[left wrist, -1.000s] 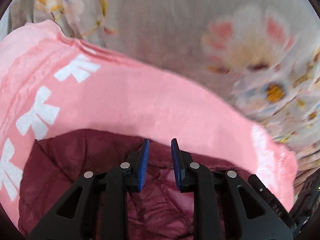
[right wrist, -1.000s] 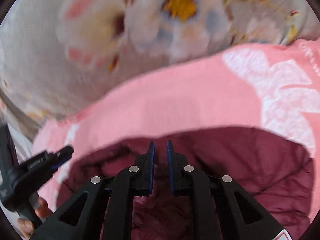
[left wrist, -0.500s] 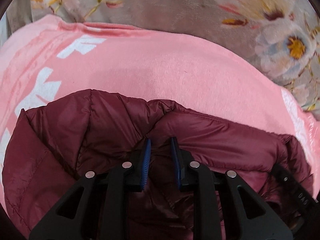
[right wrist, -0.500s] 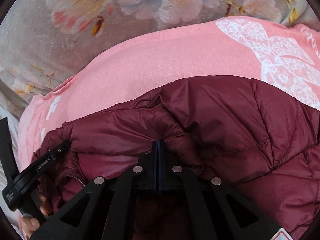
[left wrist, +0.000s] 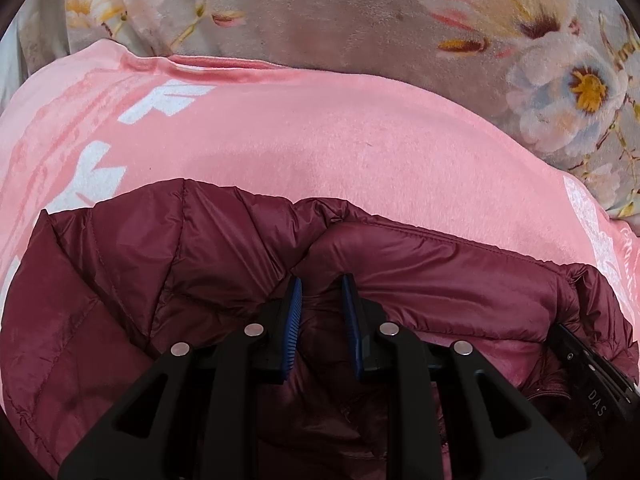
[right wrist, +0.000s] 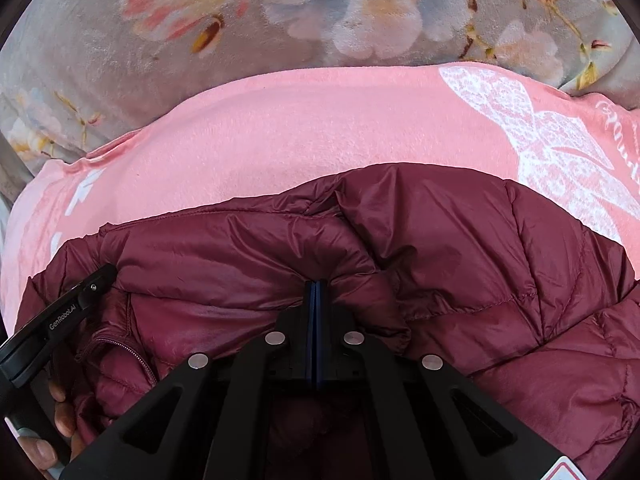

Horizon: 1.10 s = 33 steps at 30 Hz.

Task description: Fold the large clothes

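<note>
The dark red padded jacket (left wrist: 420,272) lies bunched on a pink blanket (left wrist: 320,136) spread over a flowered cover (left wrist: 340,20), with its collar edge toward the far side. The left gripper (left wrist: 320,292) stands narrowly parted with jacket cloth between its blue pads, and the right gripper (right wrist: 316,292) is pressed fully together at a fold of the cloth. Folding looks barely started: the jacket is rumpled, not flat or squared, so smoothing and the main folds are left.

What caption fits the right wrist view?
Right tool shut on maroon puffer jacket lying over pink blanket.
</note>
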Each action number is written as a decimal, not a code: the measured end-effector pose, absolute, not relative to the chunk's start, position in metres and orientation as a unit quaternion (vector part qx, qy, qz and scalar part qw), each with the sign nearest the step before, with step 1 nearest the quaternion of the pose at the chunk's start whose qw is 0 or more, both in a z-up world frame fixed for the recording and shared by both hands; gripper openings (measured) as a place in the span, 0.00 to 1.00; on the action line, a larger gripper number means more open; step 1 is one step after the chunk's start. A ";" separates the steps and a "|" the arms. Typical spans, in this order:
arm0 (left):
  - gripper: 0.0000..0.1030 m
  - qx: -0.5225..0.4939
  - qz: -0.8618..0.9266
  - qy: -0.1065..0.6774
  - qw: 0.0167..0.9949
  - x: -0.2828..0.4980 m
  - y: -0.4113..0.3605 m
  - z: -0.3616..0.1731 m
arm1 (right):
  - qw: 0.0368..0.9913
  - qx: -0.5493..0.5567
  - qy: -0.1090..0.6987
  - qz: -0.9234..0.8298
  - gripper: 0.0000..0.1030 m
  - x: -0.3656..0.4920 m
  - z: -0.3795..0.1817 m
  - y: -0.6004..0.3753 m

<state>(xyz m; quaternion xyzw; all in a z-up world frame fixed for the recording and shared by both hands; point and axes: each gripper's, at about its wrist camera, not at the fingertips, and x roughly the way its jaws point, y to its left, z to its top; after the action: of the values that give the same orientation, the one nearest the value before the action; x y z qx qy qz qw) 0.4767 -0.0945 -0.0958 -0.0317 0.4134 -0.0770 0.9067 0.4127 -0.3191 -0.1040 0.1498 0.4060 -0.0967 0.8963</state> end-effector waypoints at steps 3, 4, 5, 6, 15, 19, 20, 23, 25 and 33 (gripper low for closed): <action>0.20 -0.029 -0.076 0.413 0.907 0.477 -0.095 -0.096 | 0.896 0.149 0.406 -0.097 0.00 0.413 -0.104 -0.319; 0.20 -0.026 -0.075 0.413 0.907 0.477 -0.096 -0.096 | 0.896 0.148 0.406 -0.097 0.00 0.413 -0.104 -0.319; 0.20 -0.025 -0.074 0.412 0.908 0.477 -0.096 -0.096 | 0.896 0.148 0.406 -0.098 0.00 0.413 -0.104 -0.319; 0.20 -0.024 -0.074 0.412 0.908 0.476 -0.096 -0.096 | 0.896 0.148 0.406 -0.097 0.00 0.413 -0.104 -0.319; 0.20 -0.017 -0.073 0.411 0.908 0.476 -0.097 -0.096 | 0.897 0.148 0.406 -0.097 0.00 0.413 -0.104 -0.319; 0.19 -0.013 -0.070 0.410 0.909 0.476 -0.098 -0.096 | 0.897 0.147 0.405 -0.098 0.00 0.413 -0.104 -0.319; 0.20 -0.010 -0.069 0.410 0.909 0.476 -0.099 -0.096 | 0.897 0.146 0.405 -0.099 0.00 0.413 -0.104 -0.319; 0.20 -0.006 -0.067 0.411 0.909 0.476 -0.100 -0.095 | 0.897 0.141 0.406 -0.102 0.00 0.415 -0.104 -0.318; 0.20 -0.003 -0.065 0.411 0.910 0.476 -0.100 -0.094 | 0.897 0.138 0.407 -0.103 0.00 0.415 -0.104 -0.317; 0.26 -0.026 -0.081 0.417 0.905 0.418 -0.066 -0.063 | 0.900 0.185 0.384 -0.087 0.09 0.328 -0.068 -0.318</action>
<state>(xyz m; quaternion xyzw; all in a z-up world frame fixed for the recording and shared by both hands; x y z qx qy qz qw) 0.4179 -0.0659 -0.0631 -0.0259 0.4166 -0.0809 0.9051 0.3279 -0.3178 -0.0684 0.1855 0.3838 -0.0872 0.9004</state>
